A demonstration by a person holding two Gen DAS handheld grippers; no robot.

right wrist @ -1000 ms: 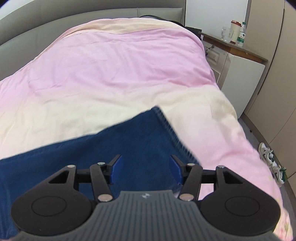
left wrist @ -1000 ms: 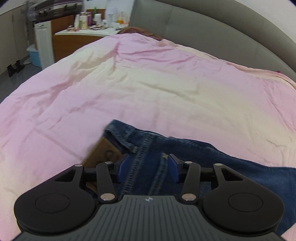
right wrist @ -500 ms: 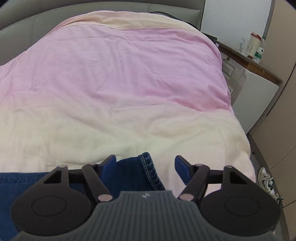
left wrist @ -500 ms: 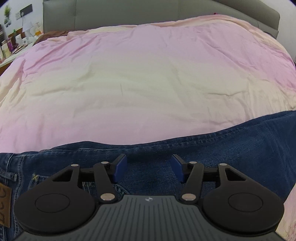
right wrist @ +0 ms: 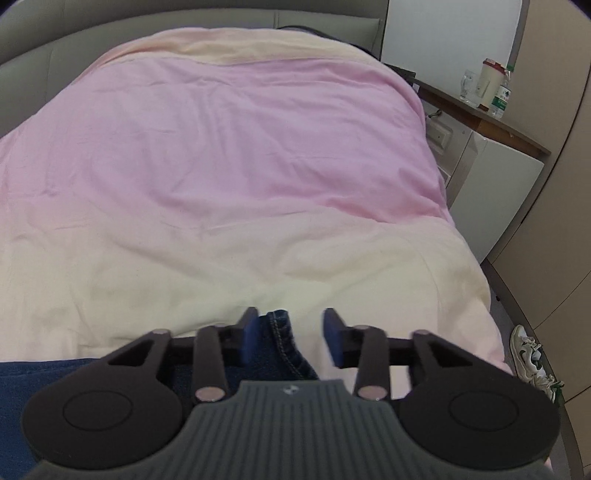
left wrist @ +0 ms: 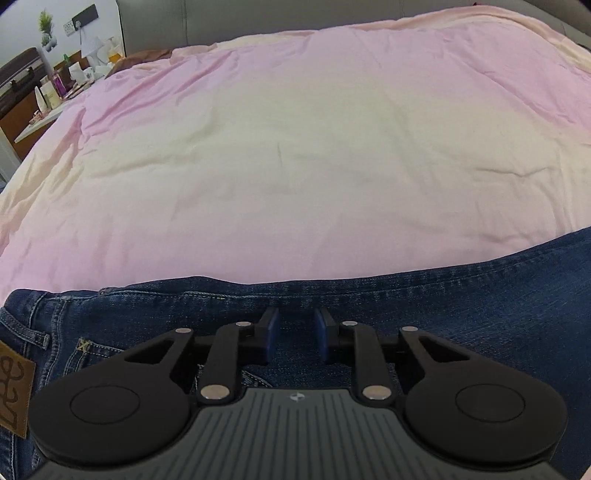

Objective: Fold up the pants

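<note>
Dark blue denim pants (left wrist: pixel 443 295) lay flat across the near edge of a bed covered w/ a pink-and-cream gradient duvet (left wrist: pixel 295 147); seat w/ back pocket and brown leather waist patch (left wrist: pixel 14 391) sat at lower left of left wrist view, leg running off to the right. In right wrist view the stitched hem end (right wrist: pixel 280 343) lay at the near edge of the duvet (right wrist: pixel 221 166).

Left gripper (left wrist: pixel 295 334): black linkage, blue pads, angled down over the denim near the upper seam; jaws closing, gap narrow, fabric under and between them. Whether the pads already pinched cloth cannot be told.

Right gripper (right wrist: pixel 290 338): jaws closing but spread wider; hem edge sat between them, close against the left-hand pad (right wrist: pixel 251 338), the other pad apart from it over bare duvet.

Surroundings: grey padded headboard (left wrist: pixel 258 18) behind the bed; cluttered wooden dresser (left wrist: pixel 33 96) at far left; white bedside cabinet (right wrist: pixel 491 184) w/ bottles and a glass at right; white-and-green sneakers (right wrist: pixel 532 358) on the floor beside the bed.
</note>
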